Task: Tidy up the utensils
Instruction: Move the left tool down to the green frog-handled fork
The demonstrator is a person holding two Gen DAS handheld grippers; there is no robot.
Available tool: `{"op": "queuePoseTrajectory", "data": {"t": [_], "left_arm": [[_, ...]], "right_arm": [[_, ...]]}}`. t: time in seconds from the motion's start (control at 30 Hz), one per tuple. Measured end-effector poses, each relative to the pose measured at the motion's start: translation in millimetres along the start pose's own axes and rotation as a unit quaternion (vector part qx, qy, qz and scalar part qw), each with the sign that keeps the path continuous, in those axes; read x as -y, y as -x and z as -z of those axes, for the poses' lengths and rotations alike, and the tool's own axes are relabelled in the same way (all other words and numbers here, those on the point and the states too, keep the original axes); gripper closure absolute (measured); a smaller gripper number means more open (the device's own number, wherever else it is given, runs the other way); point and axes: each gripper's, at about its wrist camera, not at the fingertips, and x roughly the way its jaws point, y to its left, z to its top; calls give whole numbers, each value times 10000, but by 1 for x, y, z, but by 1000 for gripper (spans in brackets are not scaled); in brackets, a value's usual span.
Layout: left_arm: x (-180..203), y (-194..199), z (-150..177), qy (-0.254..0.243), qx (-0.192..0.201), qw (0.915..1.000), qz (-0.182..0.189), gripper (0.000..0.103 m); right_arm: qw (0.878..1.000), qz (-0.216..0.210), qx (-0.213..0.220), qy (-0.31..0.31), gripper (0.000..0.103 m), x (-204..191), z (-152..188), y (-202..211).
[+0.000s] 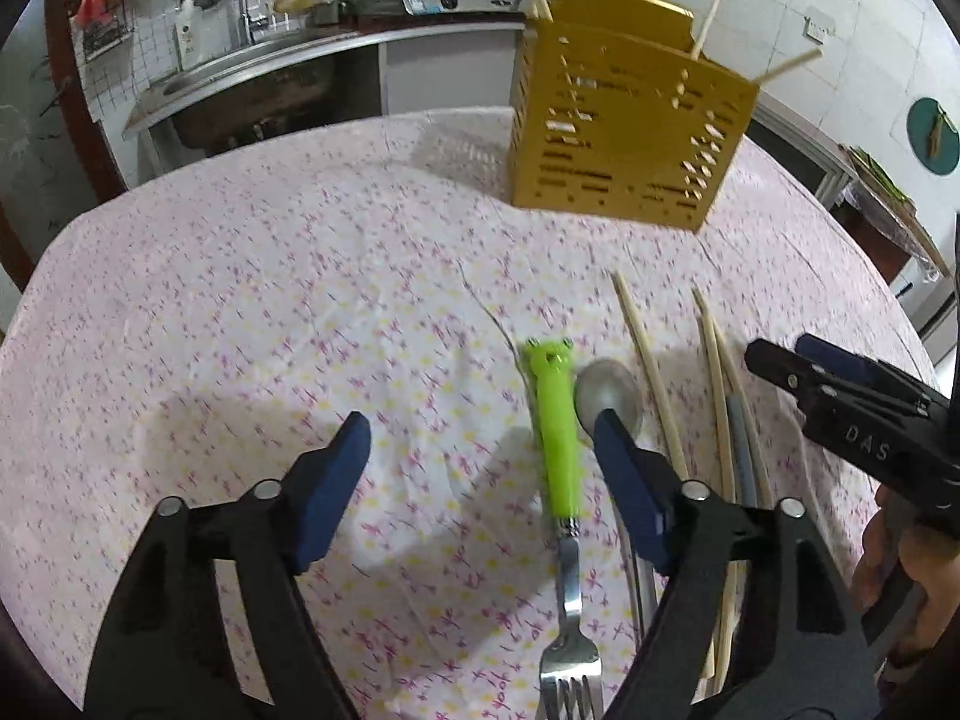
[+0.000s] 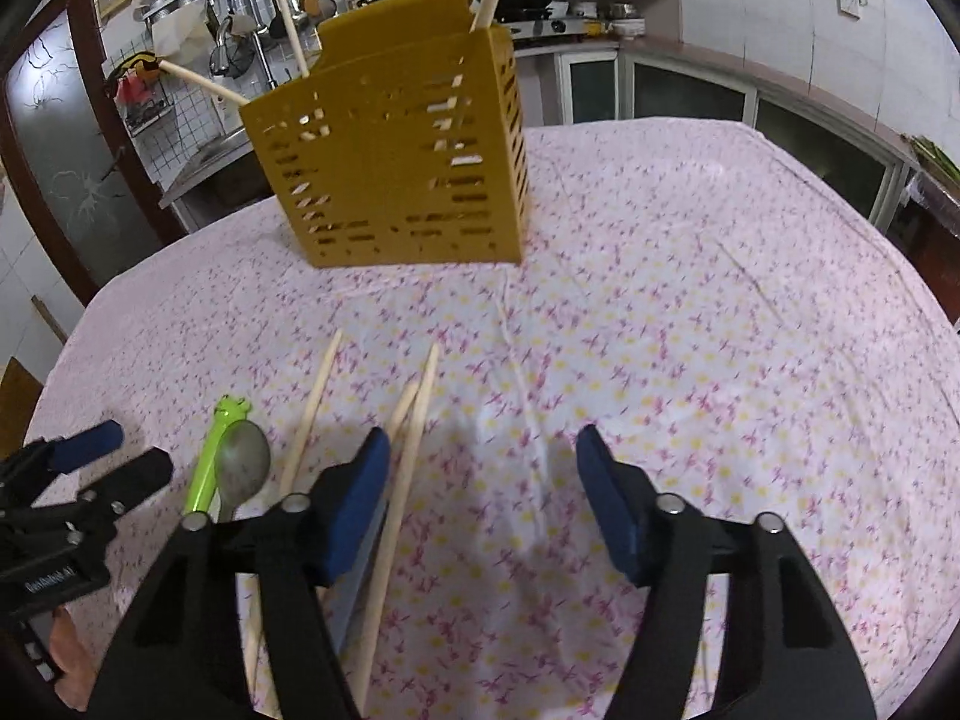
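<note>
Both the left gripper and right gripper gape wide, holding nothing; the right gripper's body reads "DAS". The slotted yellow plastic utensil holder stands near the table's far edge.

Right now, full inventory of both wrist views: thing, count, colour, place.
Utensil holder: 1, mustard yellow, far side of table, chopsticks sticking out.
Loose chopsticks: at least 3, pale wood, on cloth right of spoon.
Fork: 1, green frog handle, on cloth left of spoon.
Spoon: 1, steel, beside fork.
Tablecloth: 1, pink floral, covering table.
Left gripper: black, blue pads, open, over fork.
Right gripper: same, open, beside chopsticks.
</note>
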Motion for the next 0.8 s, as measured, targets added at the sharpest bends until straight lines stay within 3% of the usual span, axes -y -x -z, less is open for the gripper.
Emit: {"op": "queuePoseTrajectory", "data": {"t": [0.13,0.23,0.47,0.67,0.8], "left_arm": [[5,-7,1,-61,-185,9998,32,47],[8,-12,0,-94,-247,9996,20,50],[13,-22,-2,-128,-422,9989,173,60],[9,-27,-6,-45,-485,9985,253,63],[12,-32,-9,-148,-537,9983,158,63]], "right_arm": [[9999,-50,-105,50,60,-8,2,-3],[9996,-51,-248,86,69,-14,-1,-9],[9984,158,-494,236,77,-24,-6,-12],[9970,74,-754,148,77,-21,-9,-18],[9955,321,-829,328,77,-30,-13,-25]]}}
